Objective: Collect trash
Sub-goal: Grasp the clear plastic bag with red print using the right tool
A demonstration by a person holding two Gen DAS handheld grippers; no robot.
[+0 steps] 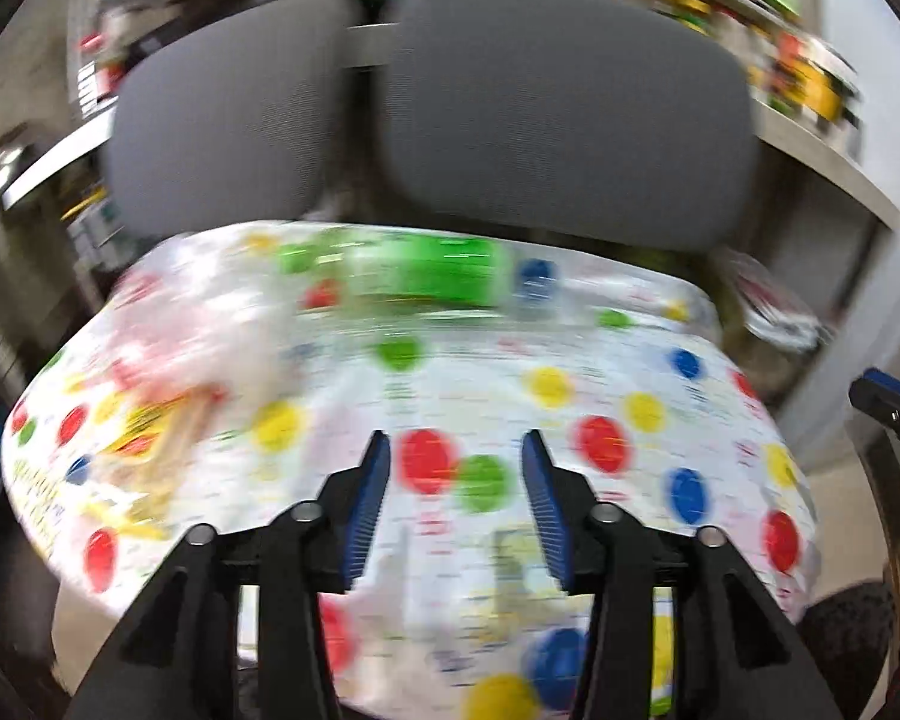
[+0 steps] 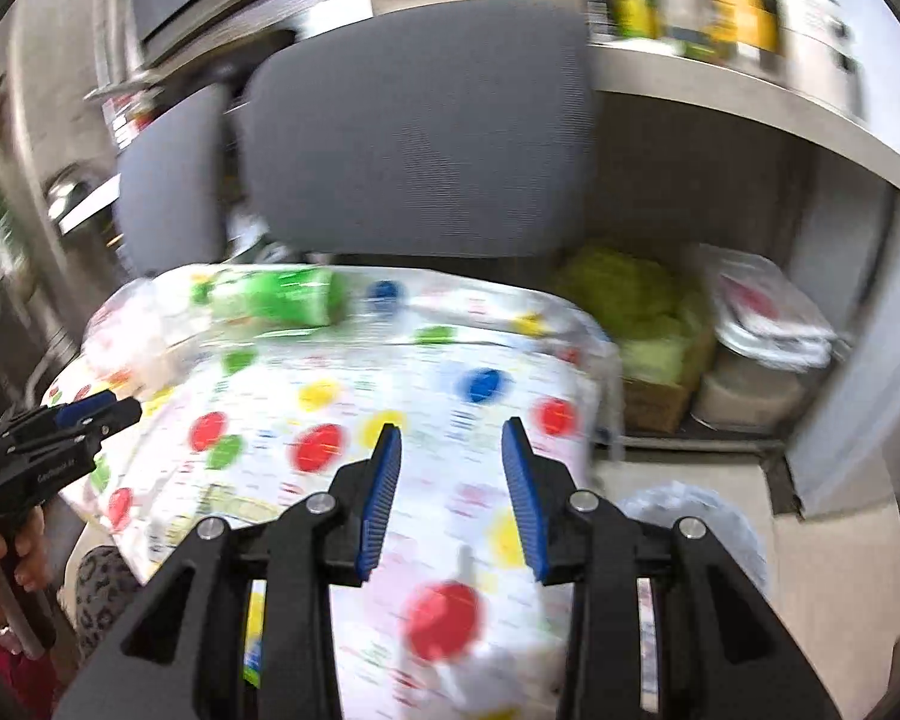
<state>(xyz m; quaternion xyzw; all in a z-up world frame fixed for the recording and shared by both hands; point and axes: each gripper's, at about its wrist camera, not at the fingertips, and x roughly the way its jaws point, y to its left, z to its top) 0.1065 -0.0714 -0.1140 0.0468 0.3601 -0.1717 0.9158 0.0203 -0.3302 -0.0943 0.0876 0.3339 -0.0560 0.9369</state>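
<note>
A dotted cloth [image 1: 546, 396] covers the chair seat, bearing a green-labelled bottle [image 1: 426, 276].

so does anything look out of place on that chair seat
Yes. A clear plastic bottle with a green label lies on its side at the back of the dotted plastic cover on the grey office chair, and crumpled wrappers are heaped along its left side. That is litter, not seating. Both tongs are empty.

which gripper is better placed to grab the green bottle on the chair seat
Left, probably. The green bottle lies almost straight ahead of the left gripper; for the right gripper it sits off to the left. Both are open and empty.
</note>
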